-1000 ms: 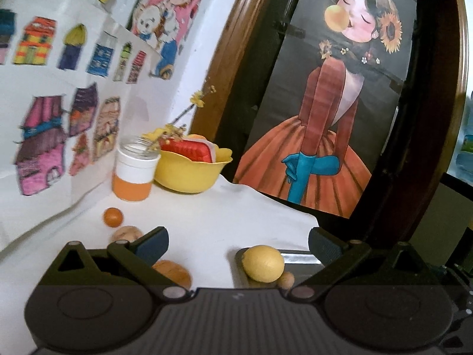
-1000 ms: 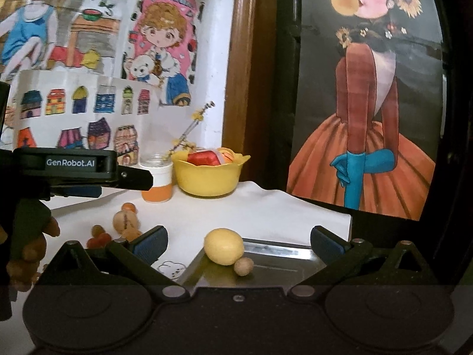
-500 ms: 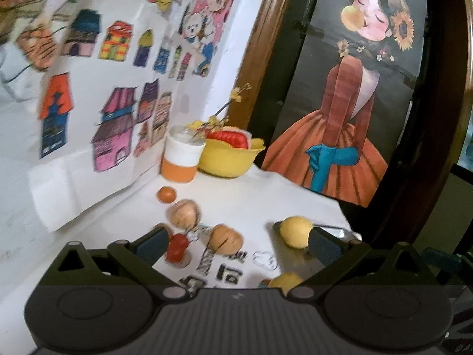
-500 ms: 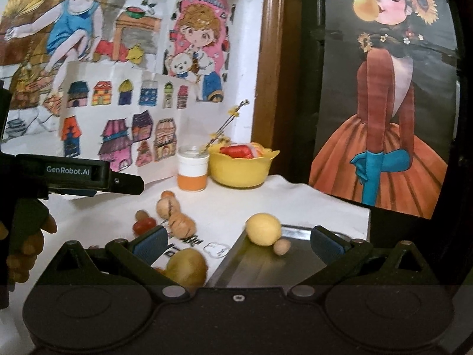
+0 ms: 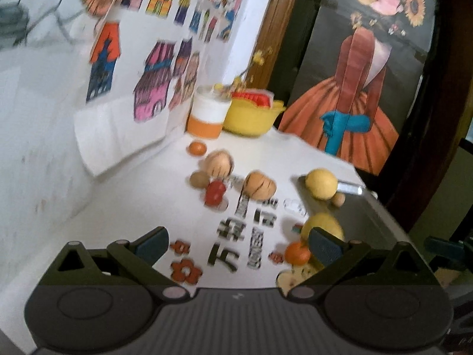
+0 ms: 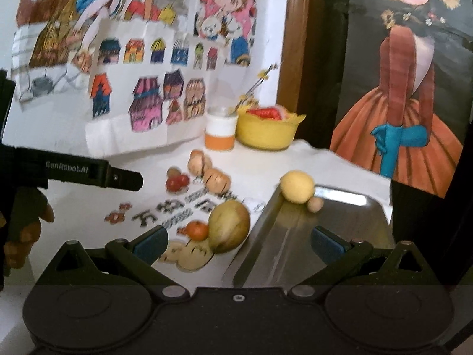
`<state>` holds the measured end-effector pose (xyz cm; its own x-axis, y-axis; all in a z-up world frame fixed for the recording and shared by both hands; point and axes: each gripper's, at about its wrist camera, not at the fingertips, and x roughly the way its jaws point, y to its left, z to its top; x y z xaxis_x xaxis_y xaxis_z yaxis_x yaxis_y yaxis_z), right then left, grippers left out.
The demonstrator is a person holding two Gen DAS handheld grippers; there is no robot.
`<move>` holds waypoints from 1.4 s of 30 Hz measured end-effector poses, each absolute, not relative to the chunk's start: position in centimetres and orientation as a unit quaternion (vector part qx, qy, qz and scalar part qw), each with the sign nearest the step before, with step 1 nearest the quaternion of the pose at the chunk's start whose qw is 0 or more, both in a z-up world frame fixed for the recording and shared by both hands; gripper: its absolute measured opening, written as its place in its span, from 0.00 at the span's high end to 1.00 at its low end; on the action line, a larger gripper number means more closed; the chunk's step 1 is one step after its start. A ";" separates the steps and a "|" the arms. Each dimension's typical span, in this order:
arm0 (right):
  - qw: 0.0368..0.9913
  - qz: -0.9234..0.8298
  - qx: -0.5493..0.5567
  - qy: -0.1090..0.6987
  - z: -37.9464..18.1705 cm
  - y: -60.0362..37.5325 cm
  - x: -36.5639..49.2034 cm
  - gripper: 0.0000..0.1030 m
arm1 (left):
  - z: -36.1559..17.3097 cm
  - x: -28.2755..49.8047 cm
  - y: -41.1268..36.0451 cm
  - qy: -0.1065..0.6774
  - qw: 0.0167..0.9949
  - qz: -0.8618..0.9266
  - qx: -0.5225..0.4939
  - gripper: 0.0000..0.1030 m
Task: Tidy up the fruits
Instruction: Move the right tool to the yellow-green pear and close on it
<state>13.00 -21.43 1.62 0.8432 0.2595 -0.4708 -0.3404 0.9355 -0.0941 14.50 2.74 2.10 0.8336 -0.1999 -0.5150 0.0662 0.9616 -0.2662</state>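
Your left gripper [image 5: 238, 244]: fingers wide, empty.
Your right gripper [image 6: 238, 244]: fingers wide, empty.
Tray [image 6: 340, 224]: near half bare; lemon [image 6: 297, 186] at far-left edge.
Pear [image 6: 229, 226]: long axis tilted, just left of tray.

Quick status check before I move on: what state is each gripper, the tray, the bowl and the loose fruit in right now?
Left gripper: open, empty, above the table.
Right gripper: open, empty.
Metal tray: flat on the table, holds a lemon and a small round brown fruit at its far end.
Yellow bowl: upright, filled.
Jar: upright.
Pear: on the table, outside the tray.
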 end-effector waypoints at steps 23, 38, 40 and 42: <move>0.935 0.168 -0.125 0.287 -0.6 -20.9 14.8 0.01 | -0.4 16.1 2.4 0.323 0.938 -0.119 -0.034 0.00; 0.940 0.176 -0.040 0.290 0.7 -23.7 20.4 0.01 | -0.9 18.2 -1.5 0.302 0.933 -0.188 0.052 0.00; 0.937 0.183 -0.026 0.297 0.4 -23.7 21.0 0.01 | -1.0 18.6 -1.8 0.304 0.931 -0.195 0.054 0.00; 0.934 0.192 -0.013 0.302 0.1 -23.6 21.5 0.01 | -1.2 19.0 -2.1 0.311 0.927 -0.201 0.056 0.00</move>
<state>21.46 -23.63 0.11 0.7446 0.3500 -0.5684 -0.3656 0.9263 0.0914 18.97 -2.09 -1.22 0.7255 -0.3384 -0.5993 0.4081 0.9127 -0.0213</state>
